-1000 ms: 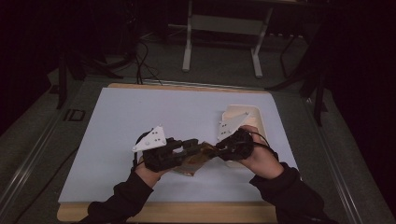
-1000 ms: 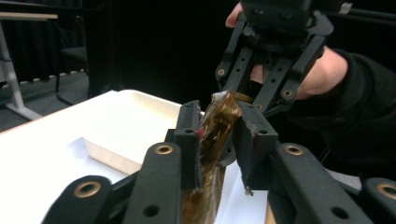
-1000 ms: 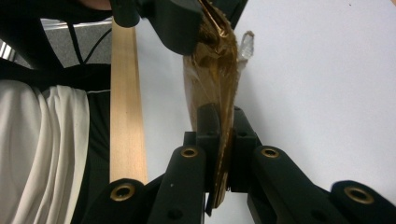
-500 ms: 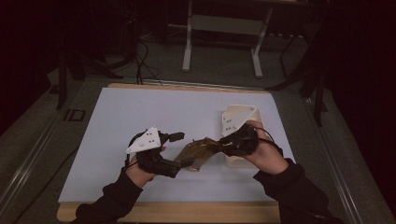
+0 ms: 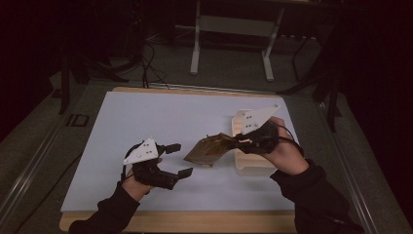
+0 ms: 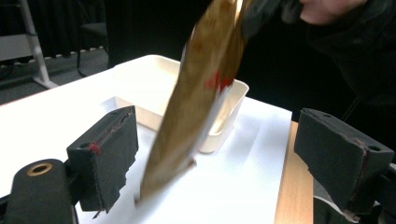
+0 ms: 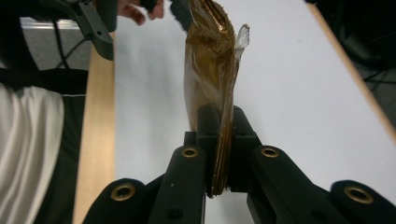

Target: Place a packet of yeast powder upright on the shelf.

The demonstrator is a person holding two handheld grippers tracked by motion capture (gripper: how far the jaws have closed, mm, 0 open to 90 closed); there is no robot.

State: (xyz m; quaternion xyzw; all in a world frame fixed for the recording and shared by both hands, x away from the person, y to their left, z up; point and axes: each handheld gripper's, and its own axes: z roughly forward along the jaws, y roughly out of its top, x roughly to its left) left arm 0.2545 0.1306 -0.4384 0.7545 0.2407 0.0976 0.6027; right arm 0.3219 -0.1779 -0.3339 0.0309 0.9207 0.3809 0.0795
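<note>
Between the two tongs: a golden-brown foil packet (image 5: 208, 150) hangs over the white counter (image 5: 160, 117), lifted clear of it.
Right tongs (image 5: 239, 142): pressed together on one end of the packet; in the right gripper view the two black jaws clamp the packet's edge (image 7: 219, 140) and the rest of it stretches away from them.
Left tongs (image 5: 178, 159): spread wide, their jaws having just been opening; they pinch nothing and stand just beside the packet's free end, apart from it.
Left gripper view: the packet (image 6: 196, 102) hangs tilted in the gap between the two open jaws, touching neither pad; a red mark shows on its side.
Behind the right tongs: a cream tray (image 5: 251, 165) rests on the counter, partly under the right hand.
Tray from the left tongs: it lies beyond the hanging packet (image 6: 140, 88), its inside bare as far as can be seen.
Counter edge: a wooden rim (image 5: 195, 222) runs nearest the person's dark sleeves.
</note>
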